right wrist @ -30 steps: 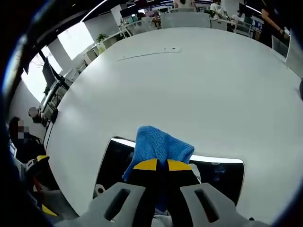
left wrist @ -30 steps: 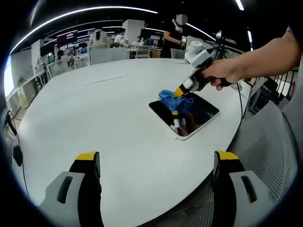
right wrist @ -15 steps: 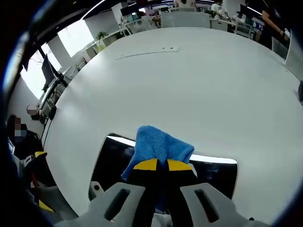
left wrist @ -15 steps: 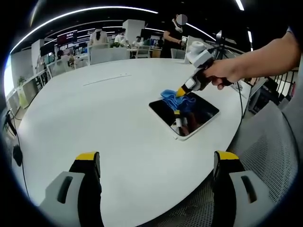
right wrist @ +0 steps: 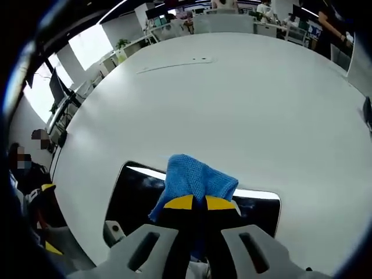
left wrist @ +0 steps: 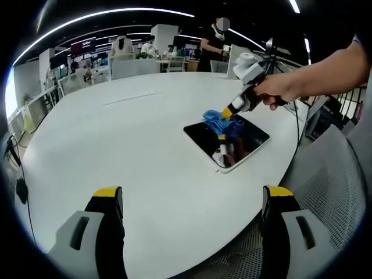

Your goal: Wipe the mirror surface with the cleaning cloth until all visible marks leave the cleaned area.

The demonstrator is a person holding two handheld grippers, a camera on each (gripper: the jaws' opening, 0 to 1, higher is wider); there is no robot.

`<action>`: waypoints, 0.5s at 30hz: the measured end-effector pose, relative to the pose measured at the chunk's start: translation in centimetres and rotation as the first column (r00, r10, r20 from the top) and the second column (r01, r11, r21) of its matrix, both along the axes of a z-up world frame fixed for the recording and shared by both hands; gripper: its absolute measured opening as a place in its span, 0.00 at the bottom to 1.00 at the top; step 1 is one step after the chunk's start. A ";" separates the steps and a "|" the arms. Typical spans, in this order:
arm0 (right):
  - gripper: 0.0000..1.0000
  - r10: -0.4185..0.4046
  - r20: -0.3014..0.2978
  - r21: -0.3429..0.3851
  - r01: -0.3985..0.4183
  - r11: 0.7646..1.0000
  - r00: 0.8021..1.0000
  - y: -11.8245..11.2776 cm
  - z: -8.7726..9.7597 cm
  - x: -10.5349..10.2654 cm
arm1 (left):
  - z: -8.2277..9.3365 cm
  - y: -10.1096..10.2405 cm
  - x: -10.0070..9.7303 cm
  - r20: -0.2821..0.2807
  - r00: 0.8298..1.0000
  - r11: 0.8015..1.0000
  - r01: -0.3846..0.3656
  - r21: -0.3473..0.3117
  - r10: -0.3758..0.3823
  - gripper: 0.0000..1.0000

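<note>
A flat rectangular mirror (left wrist: 228, 142) with a white rim lies on the round white table (left wrist: 128, 151), toward its right edge. The blue cleaning cloth (left wrist: 219, 119) rests on the mirror's far edge, and my right gripper (left wrist: 227, 113), held by a hand, is shut on it. In the right gripper view the cloth (right wrist: 192, 180) bunches out from between the yellow-tipped fingers of my right gripper (right wrist: 193, 203), with the dark mirror (right wrist: 139, 195) beneath. My left gripper (left wrist: 192, 195) hangs open over the table's near edge, far from the mirror, with nothing between its fingers.
A grey mesh chair (left wrist: 325, 186) stands at the table's right edge. A thin strip (left wrist: 131, 97) lies on the far part of the table. Desks, monitors and people fill the office behind. A cable (left wrist: 297, 131) hangs from the right gripper.
My right gripper has slid the cloth a little toward the mirror's far right edge. The left gripper has stayed still.
</note>
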State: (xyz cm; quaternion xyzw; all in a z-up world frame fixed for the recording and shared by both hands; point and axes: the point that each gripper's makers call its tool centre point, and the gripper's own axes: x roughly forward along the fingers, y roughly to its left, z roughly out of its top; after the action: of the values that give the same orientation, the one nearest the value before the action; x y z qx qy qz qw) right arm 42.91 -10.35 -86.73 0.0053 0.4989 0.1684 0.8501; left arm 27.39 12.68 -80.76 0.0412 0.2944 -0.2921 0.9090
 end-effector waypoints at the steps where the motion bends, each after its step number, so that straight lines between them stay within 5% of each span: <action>1: 0.00 -0.002 -0.001 0.000 0.002 1.000 1.000 -0.1 0.0 0.0 | 0.0 0.0 0.0 0.000 1.000 1.000 0.000 0.000 0.000 0.99; 15: 0.00 -0.015 -0.006 -0.013 0.015 1.000 1.000 -1.8 0.0 -0.1 | 0.0 0.1 0.1 0.003 1.000 1.000 -0.006 0.002 0.005 0.99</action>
State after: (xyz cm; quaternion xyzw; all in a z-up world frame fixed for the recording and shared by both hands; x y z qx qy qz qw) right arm 42.82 -12.17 -86.75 0.0043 0.5027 0.1587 0.8498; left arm 27.50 12.77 -80.72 0.0416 0.2936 -0.2893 0.9102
